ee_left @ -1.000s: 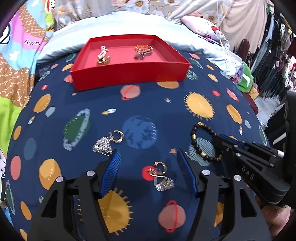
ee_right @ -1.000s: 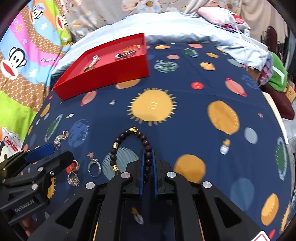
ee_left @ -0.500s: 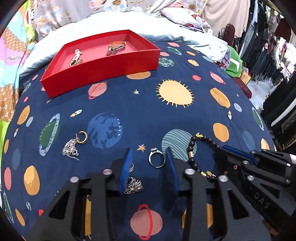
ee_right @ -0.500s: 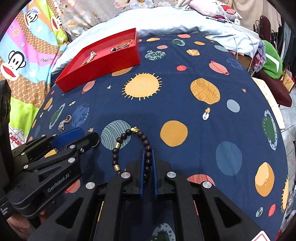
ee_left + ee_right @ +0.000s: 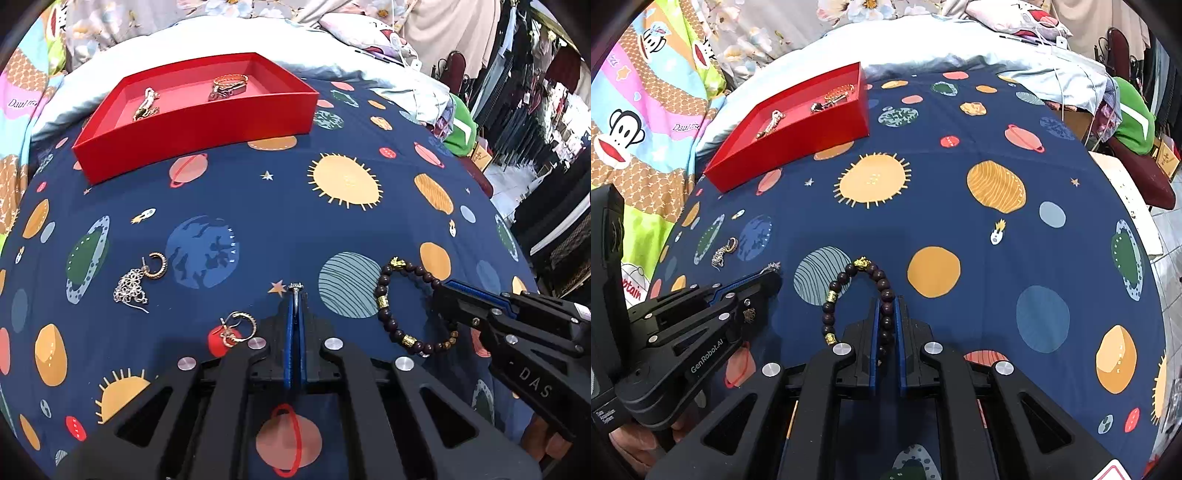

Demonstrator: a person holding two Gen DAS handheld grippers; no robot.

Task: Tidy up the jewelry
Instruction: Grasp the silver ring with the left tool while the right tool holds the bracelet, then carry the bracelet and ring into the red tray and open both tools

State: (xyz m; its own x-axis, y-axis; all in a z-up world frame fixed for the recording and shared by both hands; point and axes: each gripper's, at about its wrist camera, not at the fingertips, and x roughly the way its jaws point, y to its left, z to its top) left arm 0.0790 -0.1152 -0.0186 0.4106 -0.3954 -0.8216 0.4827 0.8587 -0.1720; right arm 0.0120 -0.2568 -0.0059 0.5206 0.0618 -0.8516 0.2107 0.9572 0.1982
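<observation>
Left gripper (image 5: 295, 295) pitched steeply down, jaws closed on a ring (image 5: 295, 287). Right gripper (image 5: 886, 306) likewise pitched down, clamped on a bead bracelet (image 5: 849, 295), near right of the left.

Counts: 1 red tray (image 5: 199, 122) w/ 2 pcs inside; 2 hoop earrings (image 5: 157, 266) on blanket; 1 ring (image 5: 295, 287); 1 bead bracelet (image 5: 384, 302); 2 grippers.

right tongs (image 5: 887, 317) clamp bead bracelet (image 5: 882, 286) | red tray (image 5: 798, 147) behind
</observation>
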